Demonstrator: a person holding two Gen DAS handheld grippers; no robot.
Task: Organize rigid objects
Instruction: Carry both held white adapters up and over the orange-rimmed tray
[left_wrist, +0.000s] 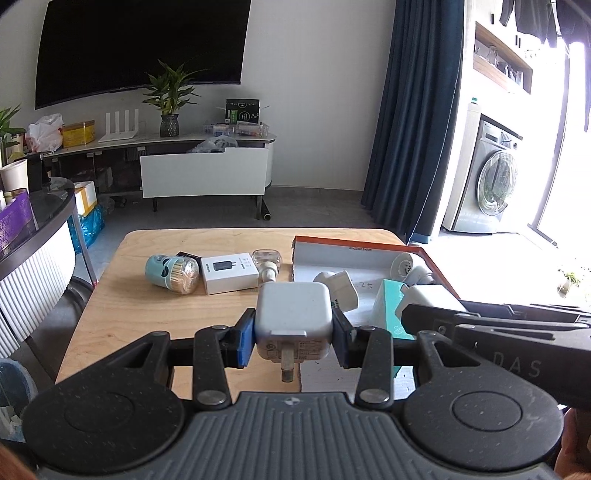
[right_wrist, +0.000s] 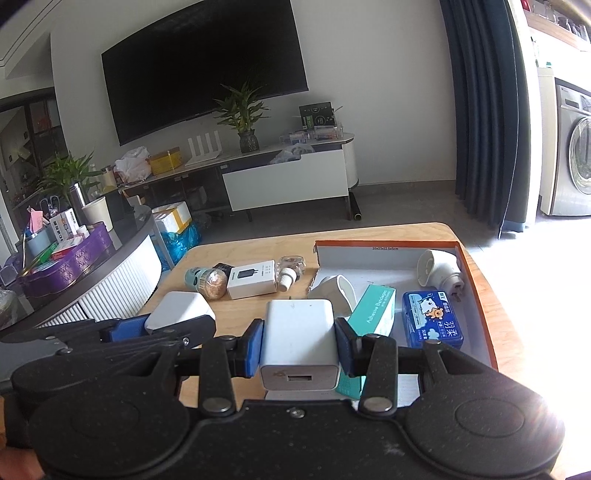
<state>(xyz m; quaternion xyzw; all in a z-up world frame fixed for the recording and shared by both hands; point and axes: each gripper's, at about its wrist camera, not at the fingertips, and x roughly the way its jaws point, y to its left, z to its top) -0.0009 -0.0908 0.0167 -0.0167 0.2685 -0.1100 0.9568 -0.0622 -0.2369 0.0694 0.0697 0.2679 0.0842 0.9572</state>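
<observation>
— Did you see what each hand had? The left gripper (left_wrist: 293, 332) was pinching a rounded grey-white plastic wall charger (left_wrist: 293, 315) by its two flat sides, prongs pointing back at the camera, held above the near edge of the pale wooden table (left_wrist: 147, 314).

— And the right gripper (right_wrist: 299, 349) had its blue pads pressed onto a squarer white USB charger block (right_wrist: 300, 339), port end facing the camera, just beside the other one.

— Both hung in front of the shallow orange-rimmed cardboard box lid (right_wrist: 476, 280), where a teal carton of adhesive bandages (right_wrist: 373, 310), a blue tissue pack (right_wrist: 432, 319) and a white plug-in device (right_wrist: 439, 271) already lay.

— Those chargers looked light and stiff to me, hard shells that wouldn't give, though smooth enough to slip.

— So the flat opposite faces were the right place to hold, I'd say, well clear of the prongs.

— A white retail box (left_wrist: 229, 272), a mint-green jar of cotton swabs (left_wrist: 171, 273) and a small clear bottle (left_wrist: 266, 262) lay on the bare table beyond.
</observation>
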